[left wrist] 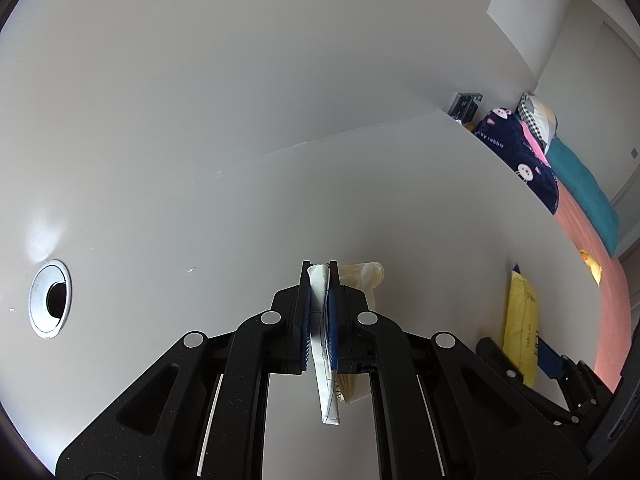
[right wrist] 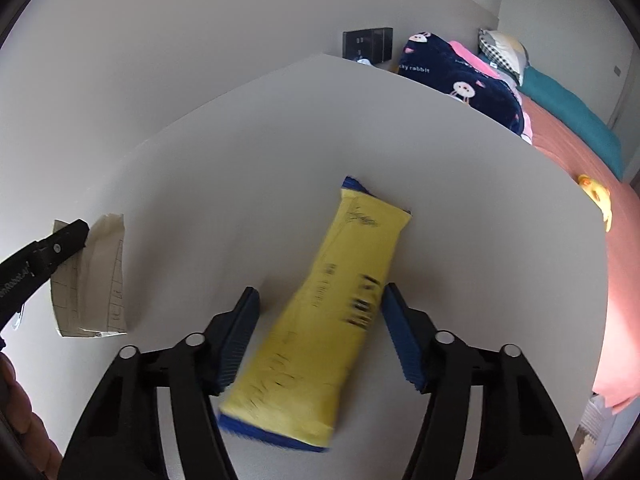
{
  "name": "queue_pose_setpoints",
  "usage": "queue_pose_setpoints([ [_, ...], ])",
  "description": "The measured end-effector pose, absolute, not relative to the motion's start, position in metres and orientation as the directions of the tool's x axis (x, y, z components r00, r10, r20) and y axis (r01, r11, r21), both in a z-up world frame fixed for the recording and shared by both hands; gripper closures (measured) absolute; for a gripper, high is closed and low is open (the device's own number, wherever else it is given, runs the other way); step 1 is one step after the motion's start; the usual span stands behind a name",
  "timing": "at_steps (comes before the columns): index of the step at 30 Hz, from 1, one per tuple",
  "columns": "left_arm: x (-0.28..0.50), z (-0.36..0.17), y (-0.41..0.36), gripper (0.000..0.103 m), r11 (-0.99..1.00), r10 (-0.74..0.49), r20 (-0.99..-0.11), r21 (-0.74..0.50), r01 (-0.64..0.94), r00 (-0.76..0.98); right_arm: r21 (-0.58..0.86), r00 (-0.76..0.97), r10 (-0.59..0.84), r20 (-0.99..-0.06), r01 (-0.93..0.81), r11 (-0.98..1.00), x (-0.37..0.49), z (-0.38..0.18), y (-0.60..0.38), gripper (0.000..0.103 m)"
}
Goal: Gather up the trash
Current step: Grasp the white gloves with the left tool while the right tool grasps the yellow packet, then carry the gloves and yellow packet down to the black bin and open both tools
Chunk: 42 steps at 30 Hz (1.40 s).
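My left gripper (left wrist: 320, 270) is shut on a folded piece of white paper (left wrist: 326, 368) with pencil lines, held just above the white desk (left wrist: 240, 220). The same paper (right wrist: 100, 280) shows at the left of the right wrist view, with the left gripper's finger across it. A yellow snack wrapper with blue ends (right wrist: 320, 320) lies on the desk between the open jaws of my right gripper (right wrist: 318, 292); neither pad touches it. It also shows at the right of the left wrist view (left wrist: 520, 320).
A metal-rimmed cable hole (left wrist: 52, 300) sits in the desk at the left. The wall stands behind the desk. A bed (right wrist: 568, 136) with a navy rabbit blanket, teal cover and a yellow duck toy (right wrist: 598, 196) lies beyond the desk's right edge. A black socket plate (right wrist: 368, 42) is on the wall.
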<state>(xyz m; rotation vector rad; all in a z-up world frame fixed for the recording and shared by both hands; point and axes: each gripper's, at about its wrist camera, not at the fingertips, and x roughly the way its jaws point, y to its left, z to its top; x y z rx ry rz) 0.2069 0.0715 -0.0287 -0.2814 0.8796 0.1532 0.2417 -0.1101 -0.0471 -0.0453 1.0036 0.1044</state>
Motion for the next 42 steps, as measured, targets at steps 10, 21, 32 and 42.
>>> queue_pose_setpoints([
  [10,0.215,-0.035,0.059,0.097,0.96,0.016,-0.789,-0.16,-0.23,0.615,0.043,0.534,0.126,-0.836,-0.165,0.985,0.244,-0.044,-0.122,0.082],
  [21,0.197,-0.025,0.044,0.097,0.969,-0.018,-0.785,-0.167,-0.183,0.62,0.078,0.531,0.162,-0.832,-0.177,0.981,0.235,-0.038,-0.14,0.083],
  [32,0.166,-0.008,0.008,0.097,0.986,-0.025,-0.77,-0.126,-0.113,0.638,0.096,0.564,0.168,-0.808,-0.156,0.983,0.201,-0.013,-0.176,0.083],
  [42,0.137,0.005,-0.037,0.097,0.993,-0.066,-0.751,-0.116,-0.033,0.656,0.1,0.604,0.152,-0.782,-0.12,0.988,0.162,0.008,-0.216,0.083],
])
